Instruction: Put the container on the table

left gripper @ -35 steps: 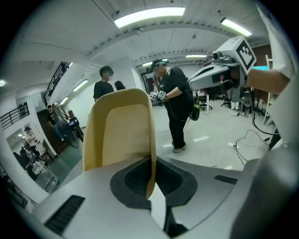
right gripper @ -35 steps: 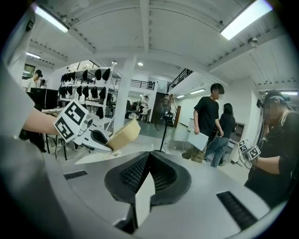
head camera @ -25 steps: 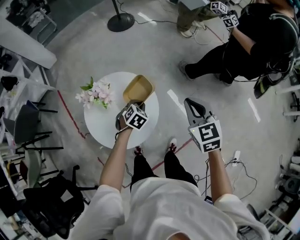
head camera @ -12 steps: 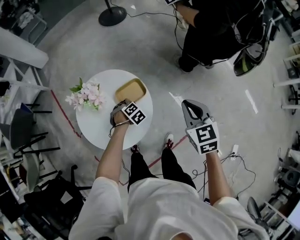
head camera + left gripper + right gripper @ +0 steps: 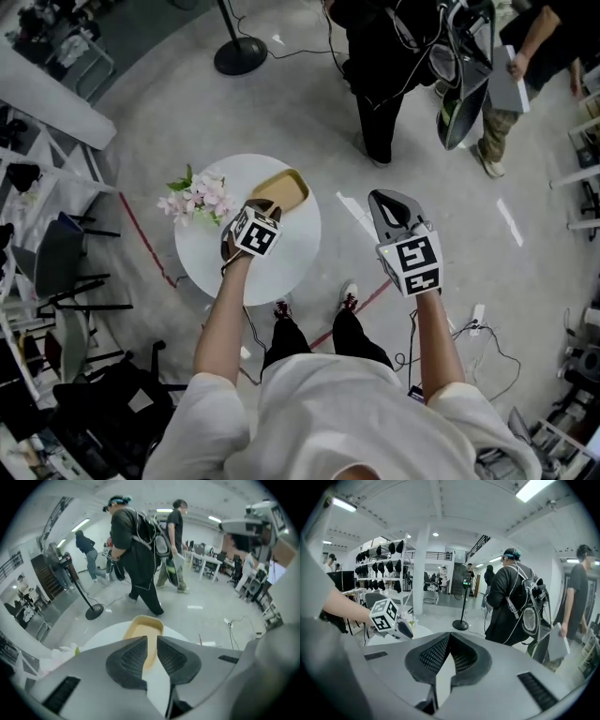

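A shallow tan container (image 5: 280, 190) lies flat on the far right part of the round white table (image 5: 216, 258). My left gripper (image 5: 263, 208) hovers just behind the container's near end, its jaws a narrow gap apart with nothing between them. In the left gripper view the container (image 5: 143, 628) rests on the table (image 5: 107, 633) just beyond the left gripper (image 5: 152, 638). My right gripper (image 5: 388, 200) hangs over the floor to the right of the table, shut and empty. The right gripper view shows the right gripper (image 5: 450, 635) with its tips touching.
A pink and white flower bunch (image 5: 198, 195) sits on the table's left side. A person in black (image 5: 380, 66) stands beyond the table, with another person (image 5: 511, 84) further right. A stand base (image 5: 241, 54) lies behind, chairs (image 5: 56, 253) at left, cables (image 5: 478, 328) at right.
The container went from tilted in my left gripper above the table to lying flat on it. The left gripper has let go and drawn back slightly. The people behind have shifted.
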